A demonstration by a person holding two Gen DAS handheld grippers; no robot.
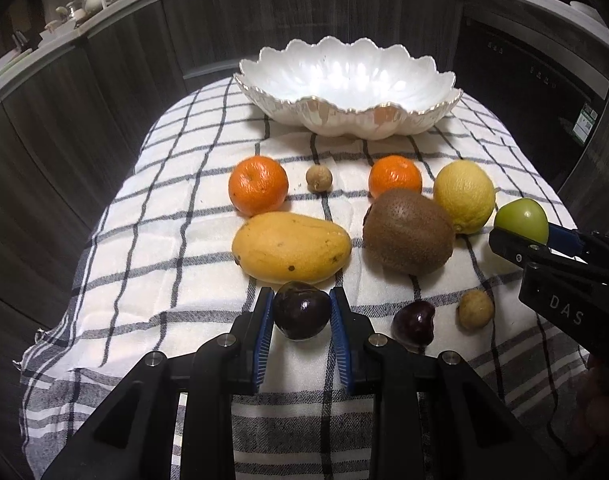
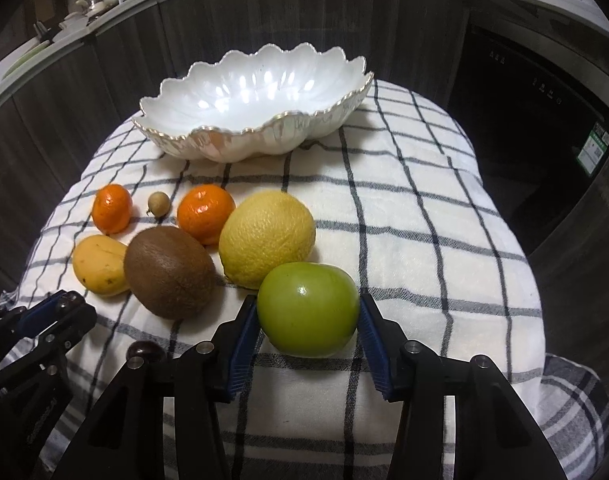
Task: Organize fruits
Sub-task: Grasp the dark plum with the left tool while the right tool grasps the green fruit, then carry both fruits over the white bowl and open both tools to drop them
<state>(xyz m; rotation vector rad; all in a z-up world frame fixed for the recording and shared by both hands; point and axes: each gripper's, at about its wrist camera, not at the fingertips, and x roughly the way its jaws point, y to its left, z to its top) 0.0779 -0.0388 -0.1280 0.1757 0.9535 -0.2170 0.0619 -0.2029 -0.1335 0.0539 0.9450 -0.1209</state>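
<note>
Left wrist view. Noted white scalloped bowl [image 1: 346,88] at 12 o'clock on checked cloth [image 1: 176,264], nothing inside. Counted fruit on cloth, all outside bowl: two oranges [image 1: 258,185] [image 1: 395,178] with small longan [image 1: 318,178] between; mango [image 1: 291,247] at centre; kiwi [image 1: 409,231] at 2 o'clock of mango; lemon [image 1: 464,196] just beyond kiwi. Found left gripper [image 1: 302,312] straddling dark plum [image 1: 302,310], blue pads at both flanks; contact looked made or very nearly made, so could not tell whether clamped. Logged second dark plum [image 1: 413,322] and second longan [image 1: 476,309] at 3 o'clock of gripper. Saw right gripper [image 1: 522,236] at 3 o'clock edge, at green apple [image 1: 522,220].

Right wrist view. Found right gripper [image 2: 308,316] bracketing green apple [image 2: 307,309], pads at or just off its sides; could not tell whether gripped or merely framed. Noted apple low over the cloth, just beside lemon [image 2: 266,238]. Bowl [image 2: 256,108] at 11 o'clock, bare. Left gripper body at 8 o'clock edge.

Judged task at its start: nothing sorted into bowl, ten pieces left, two first picks apparently under way.
</note>
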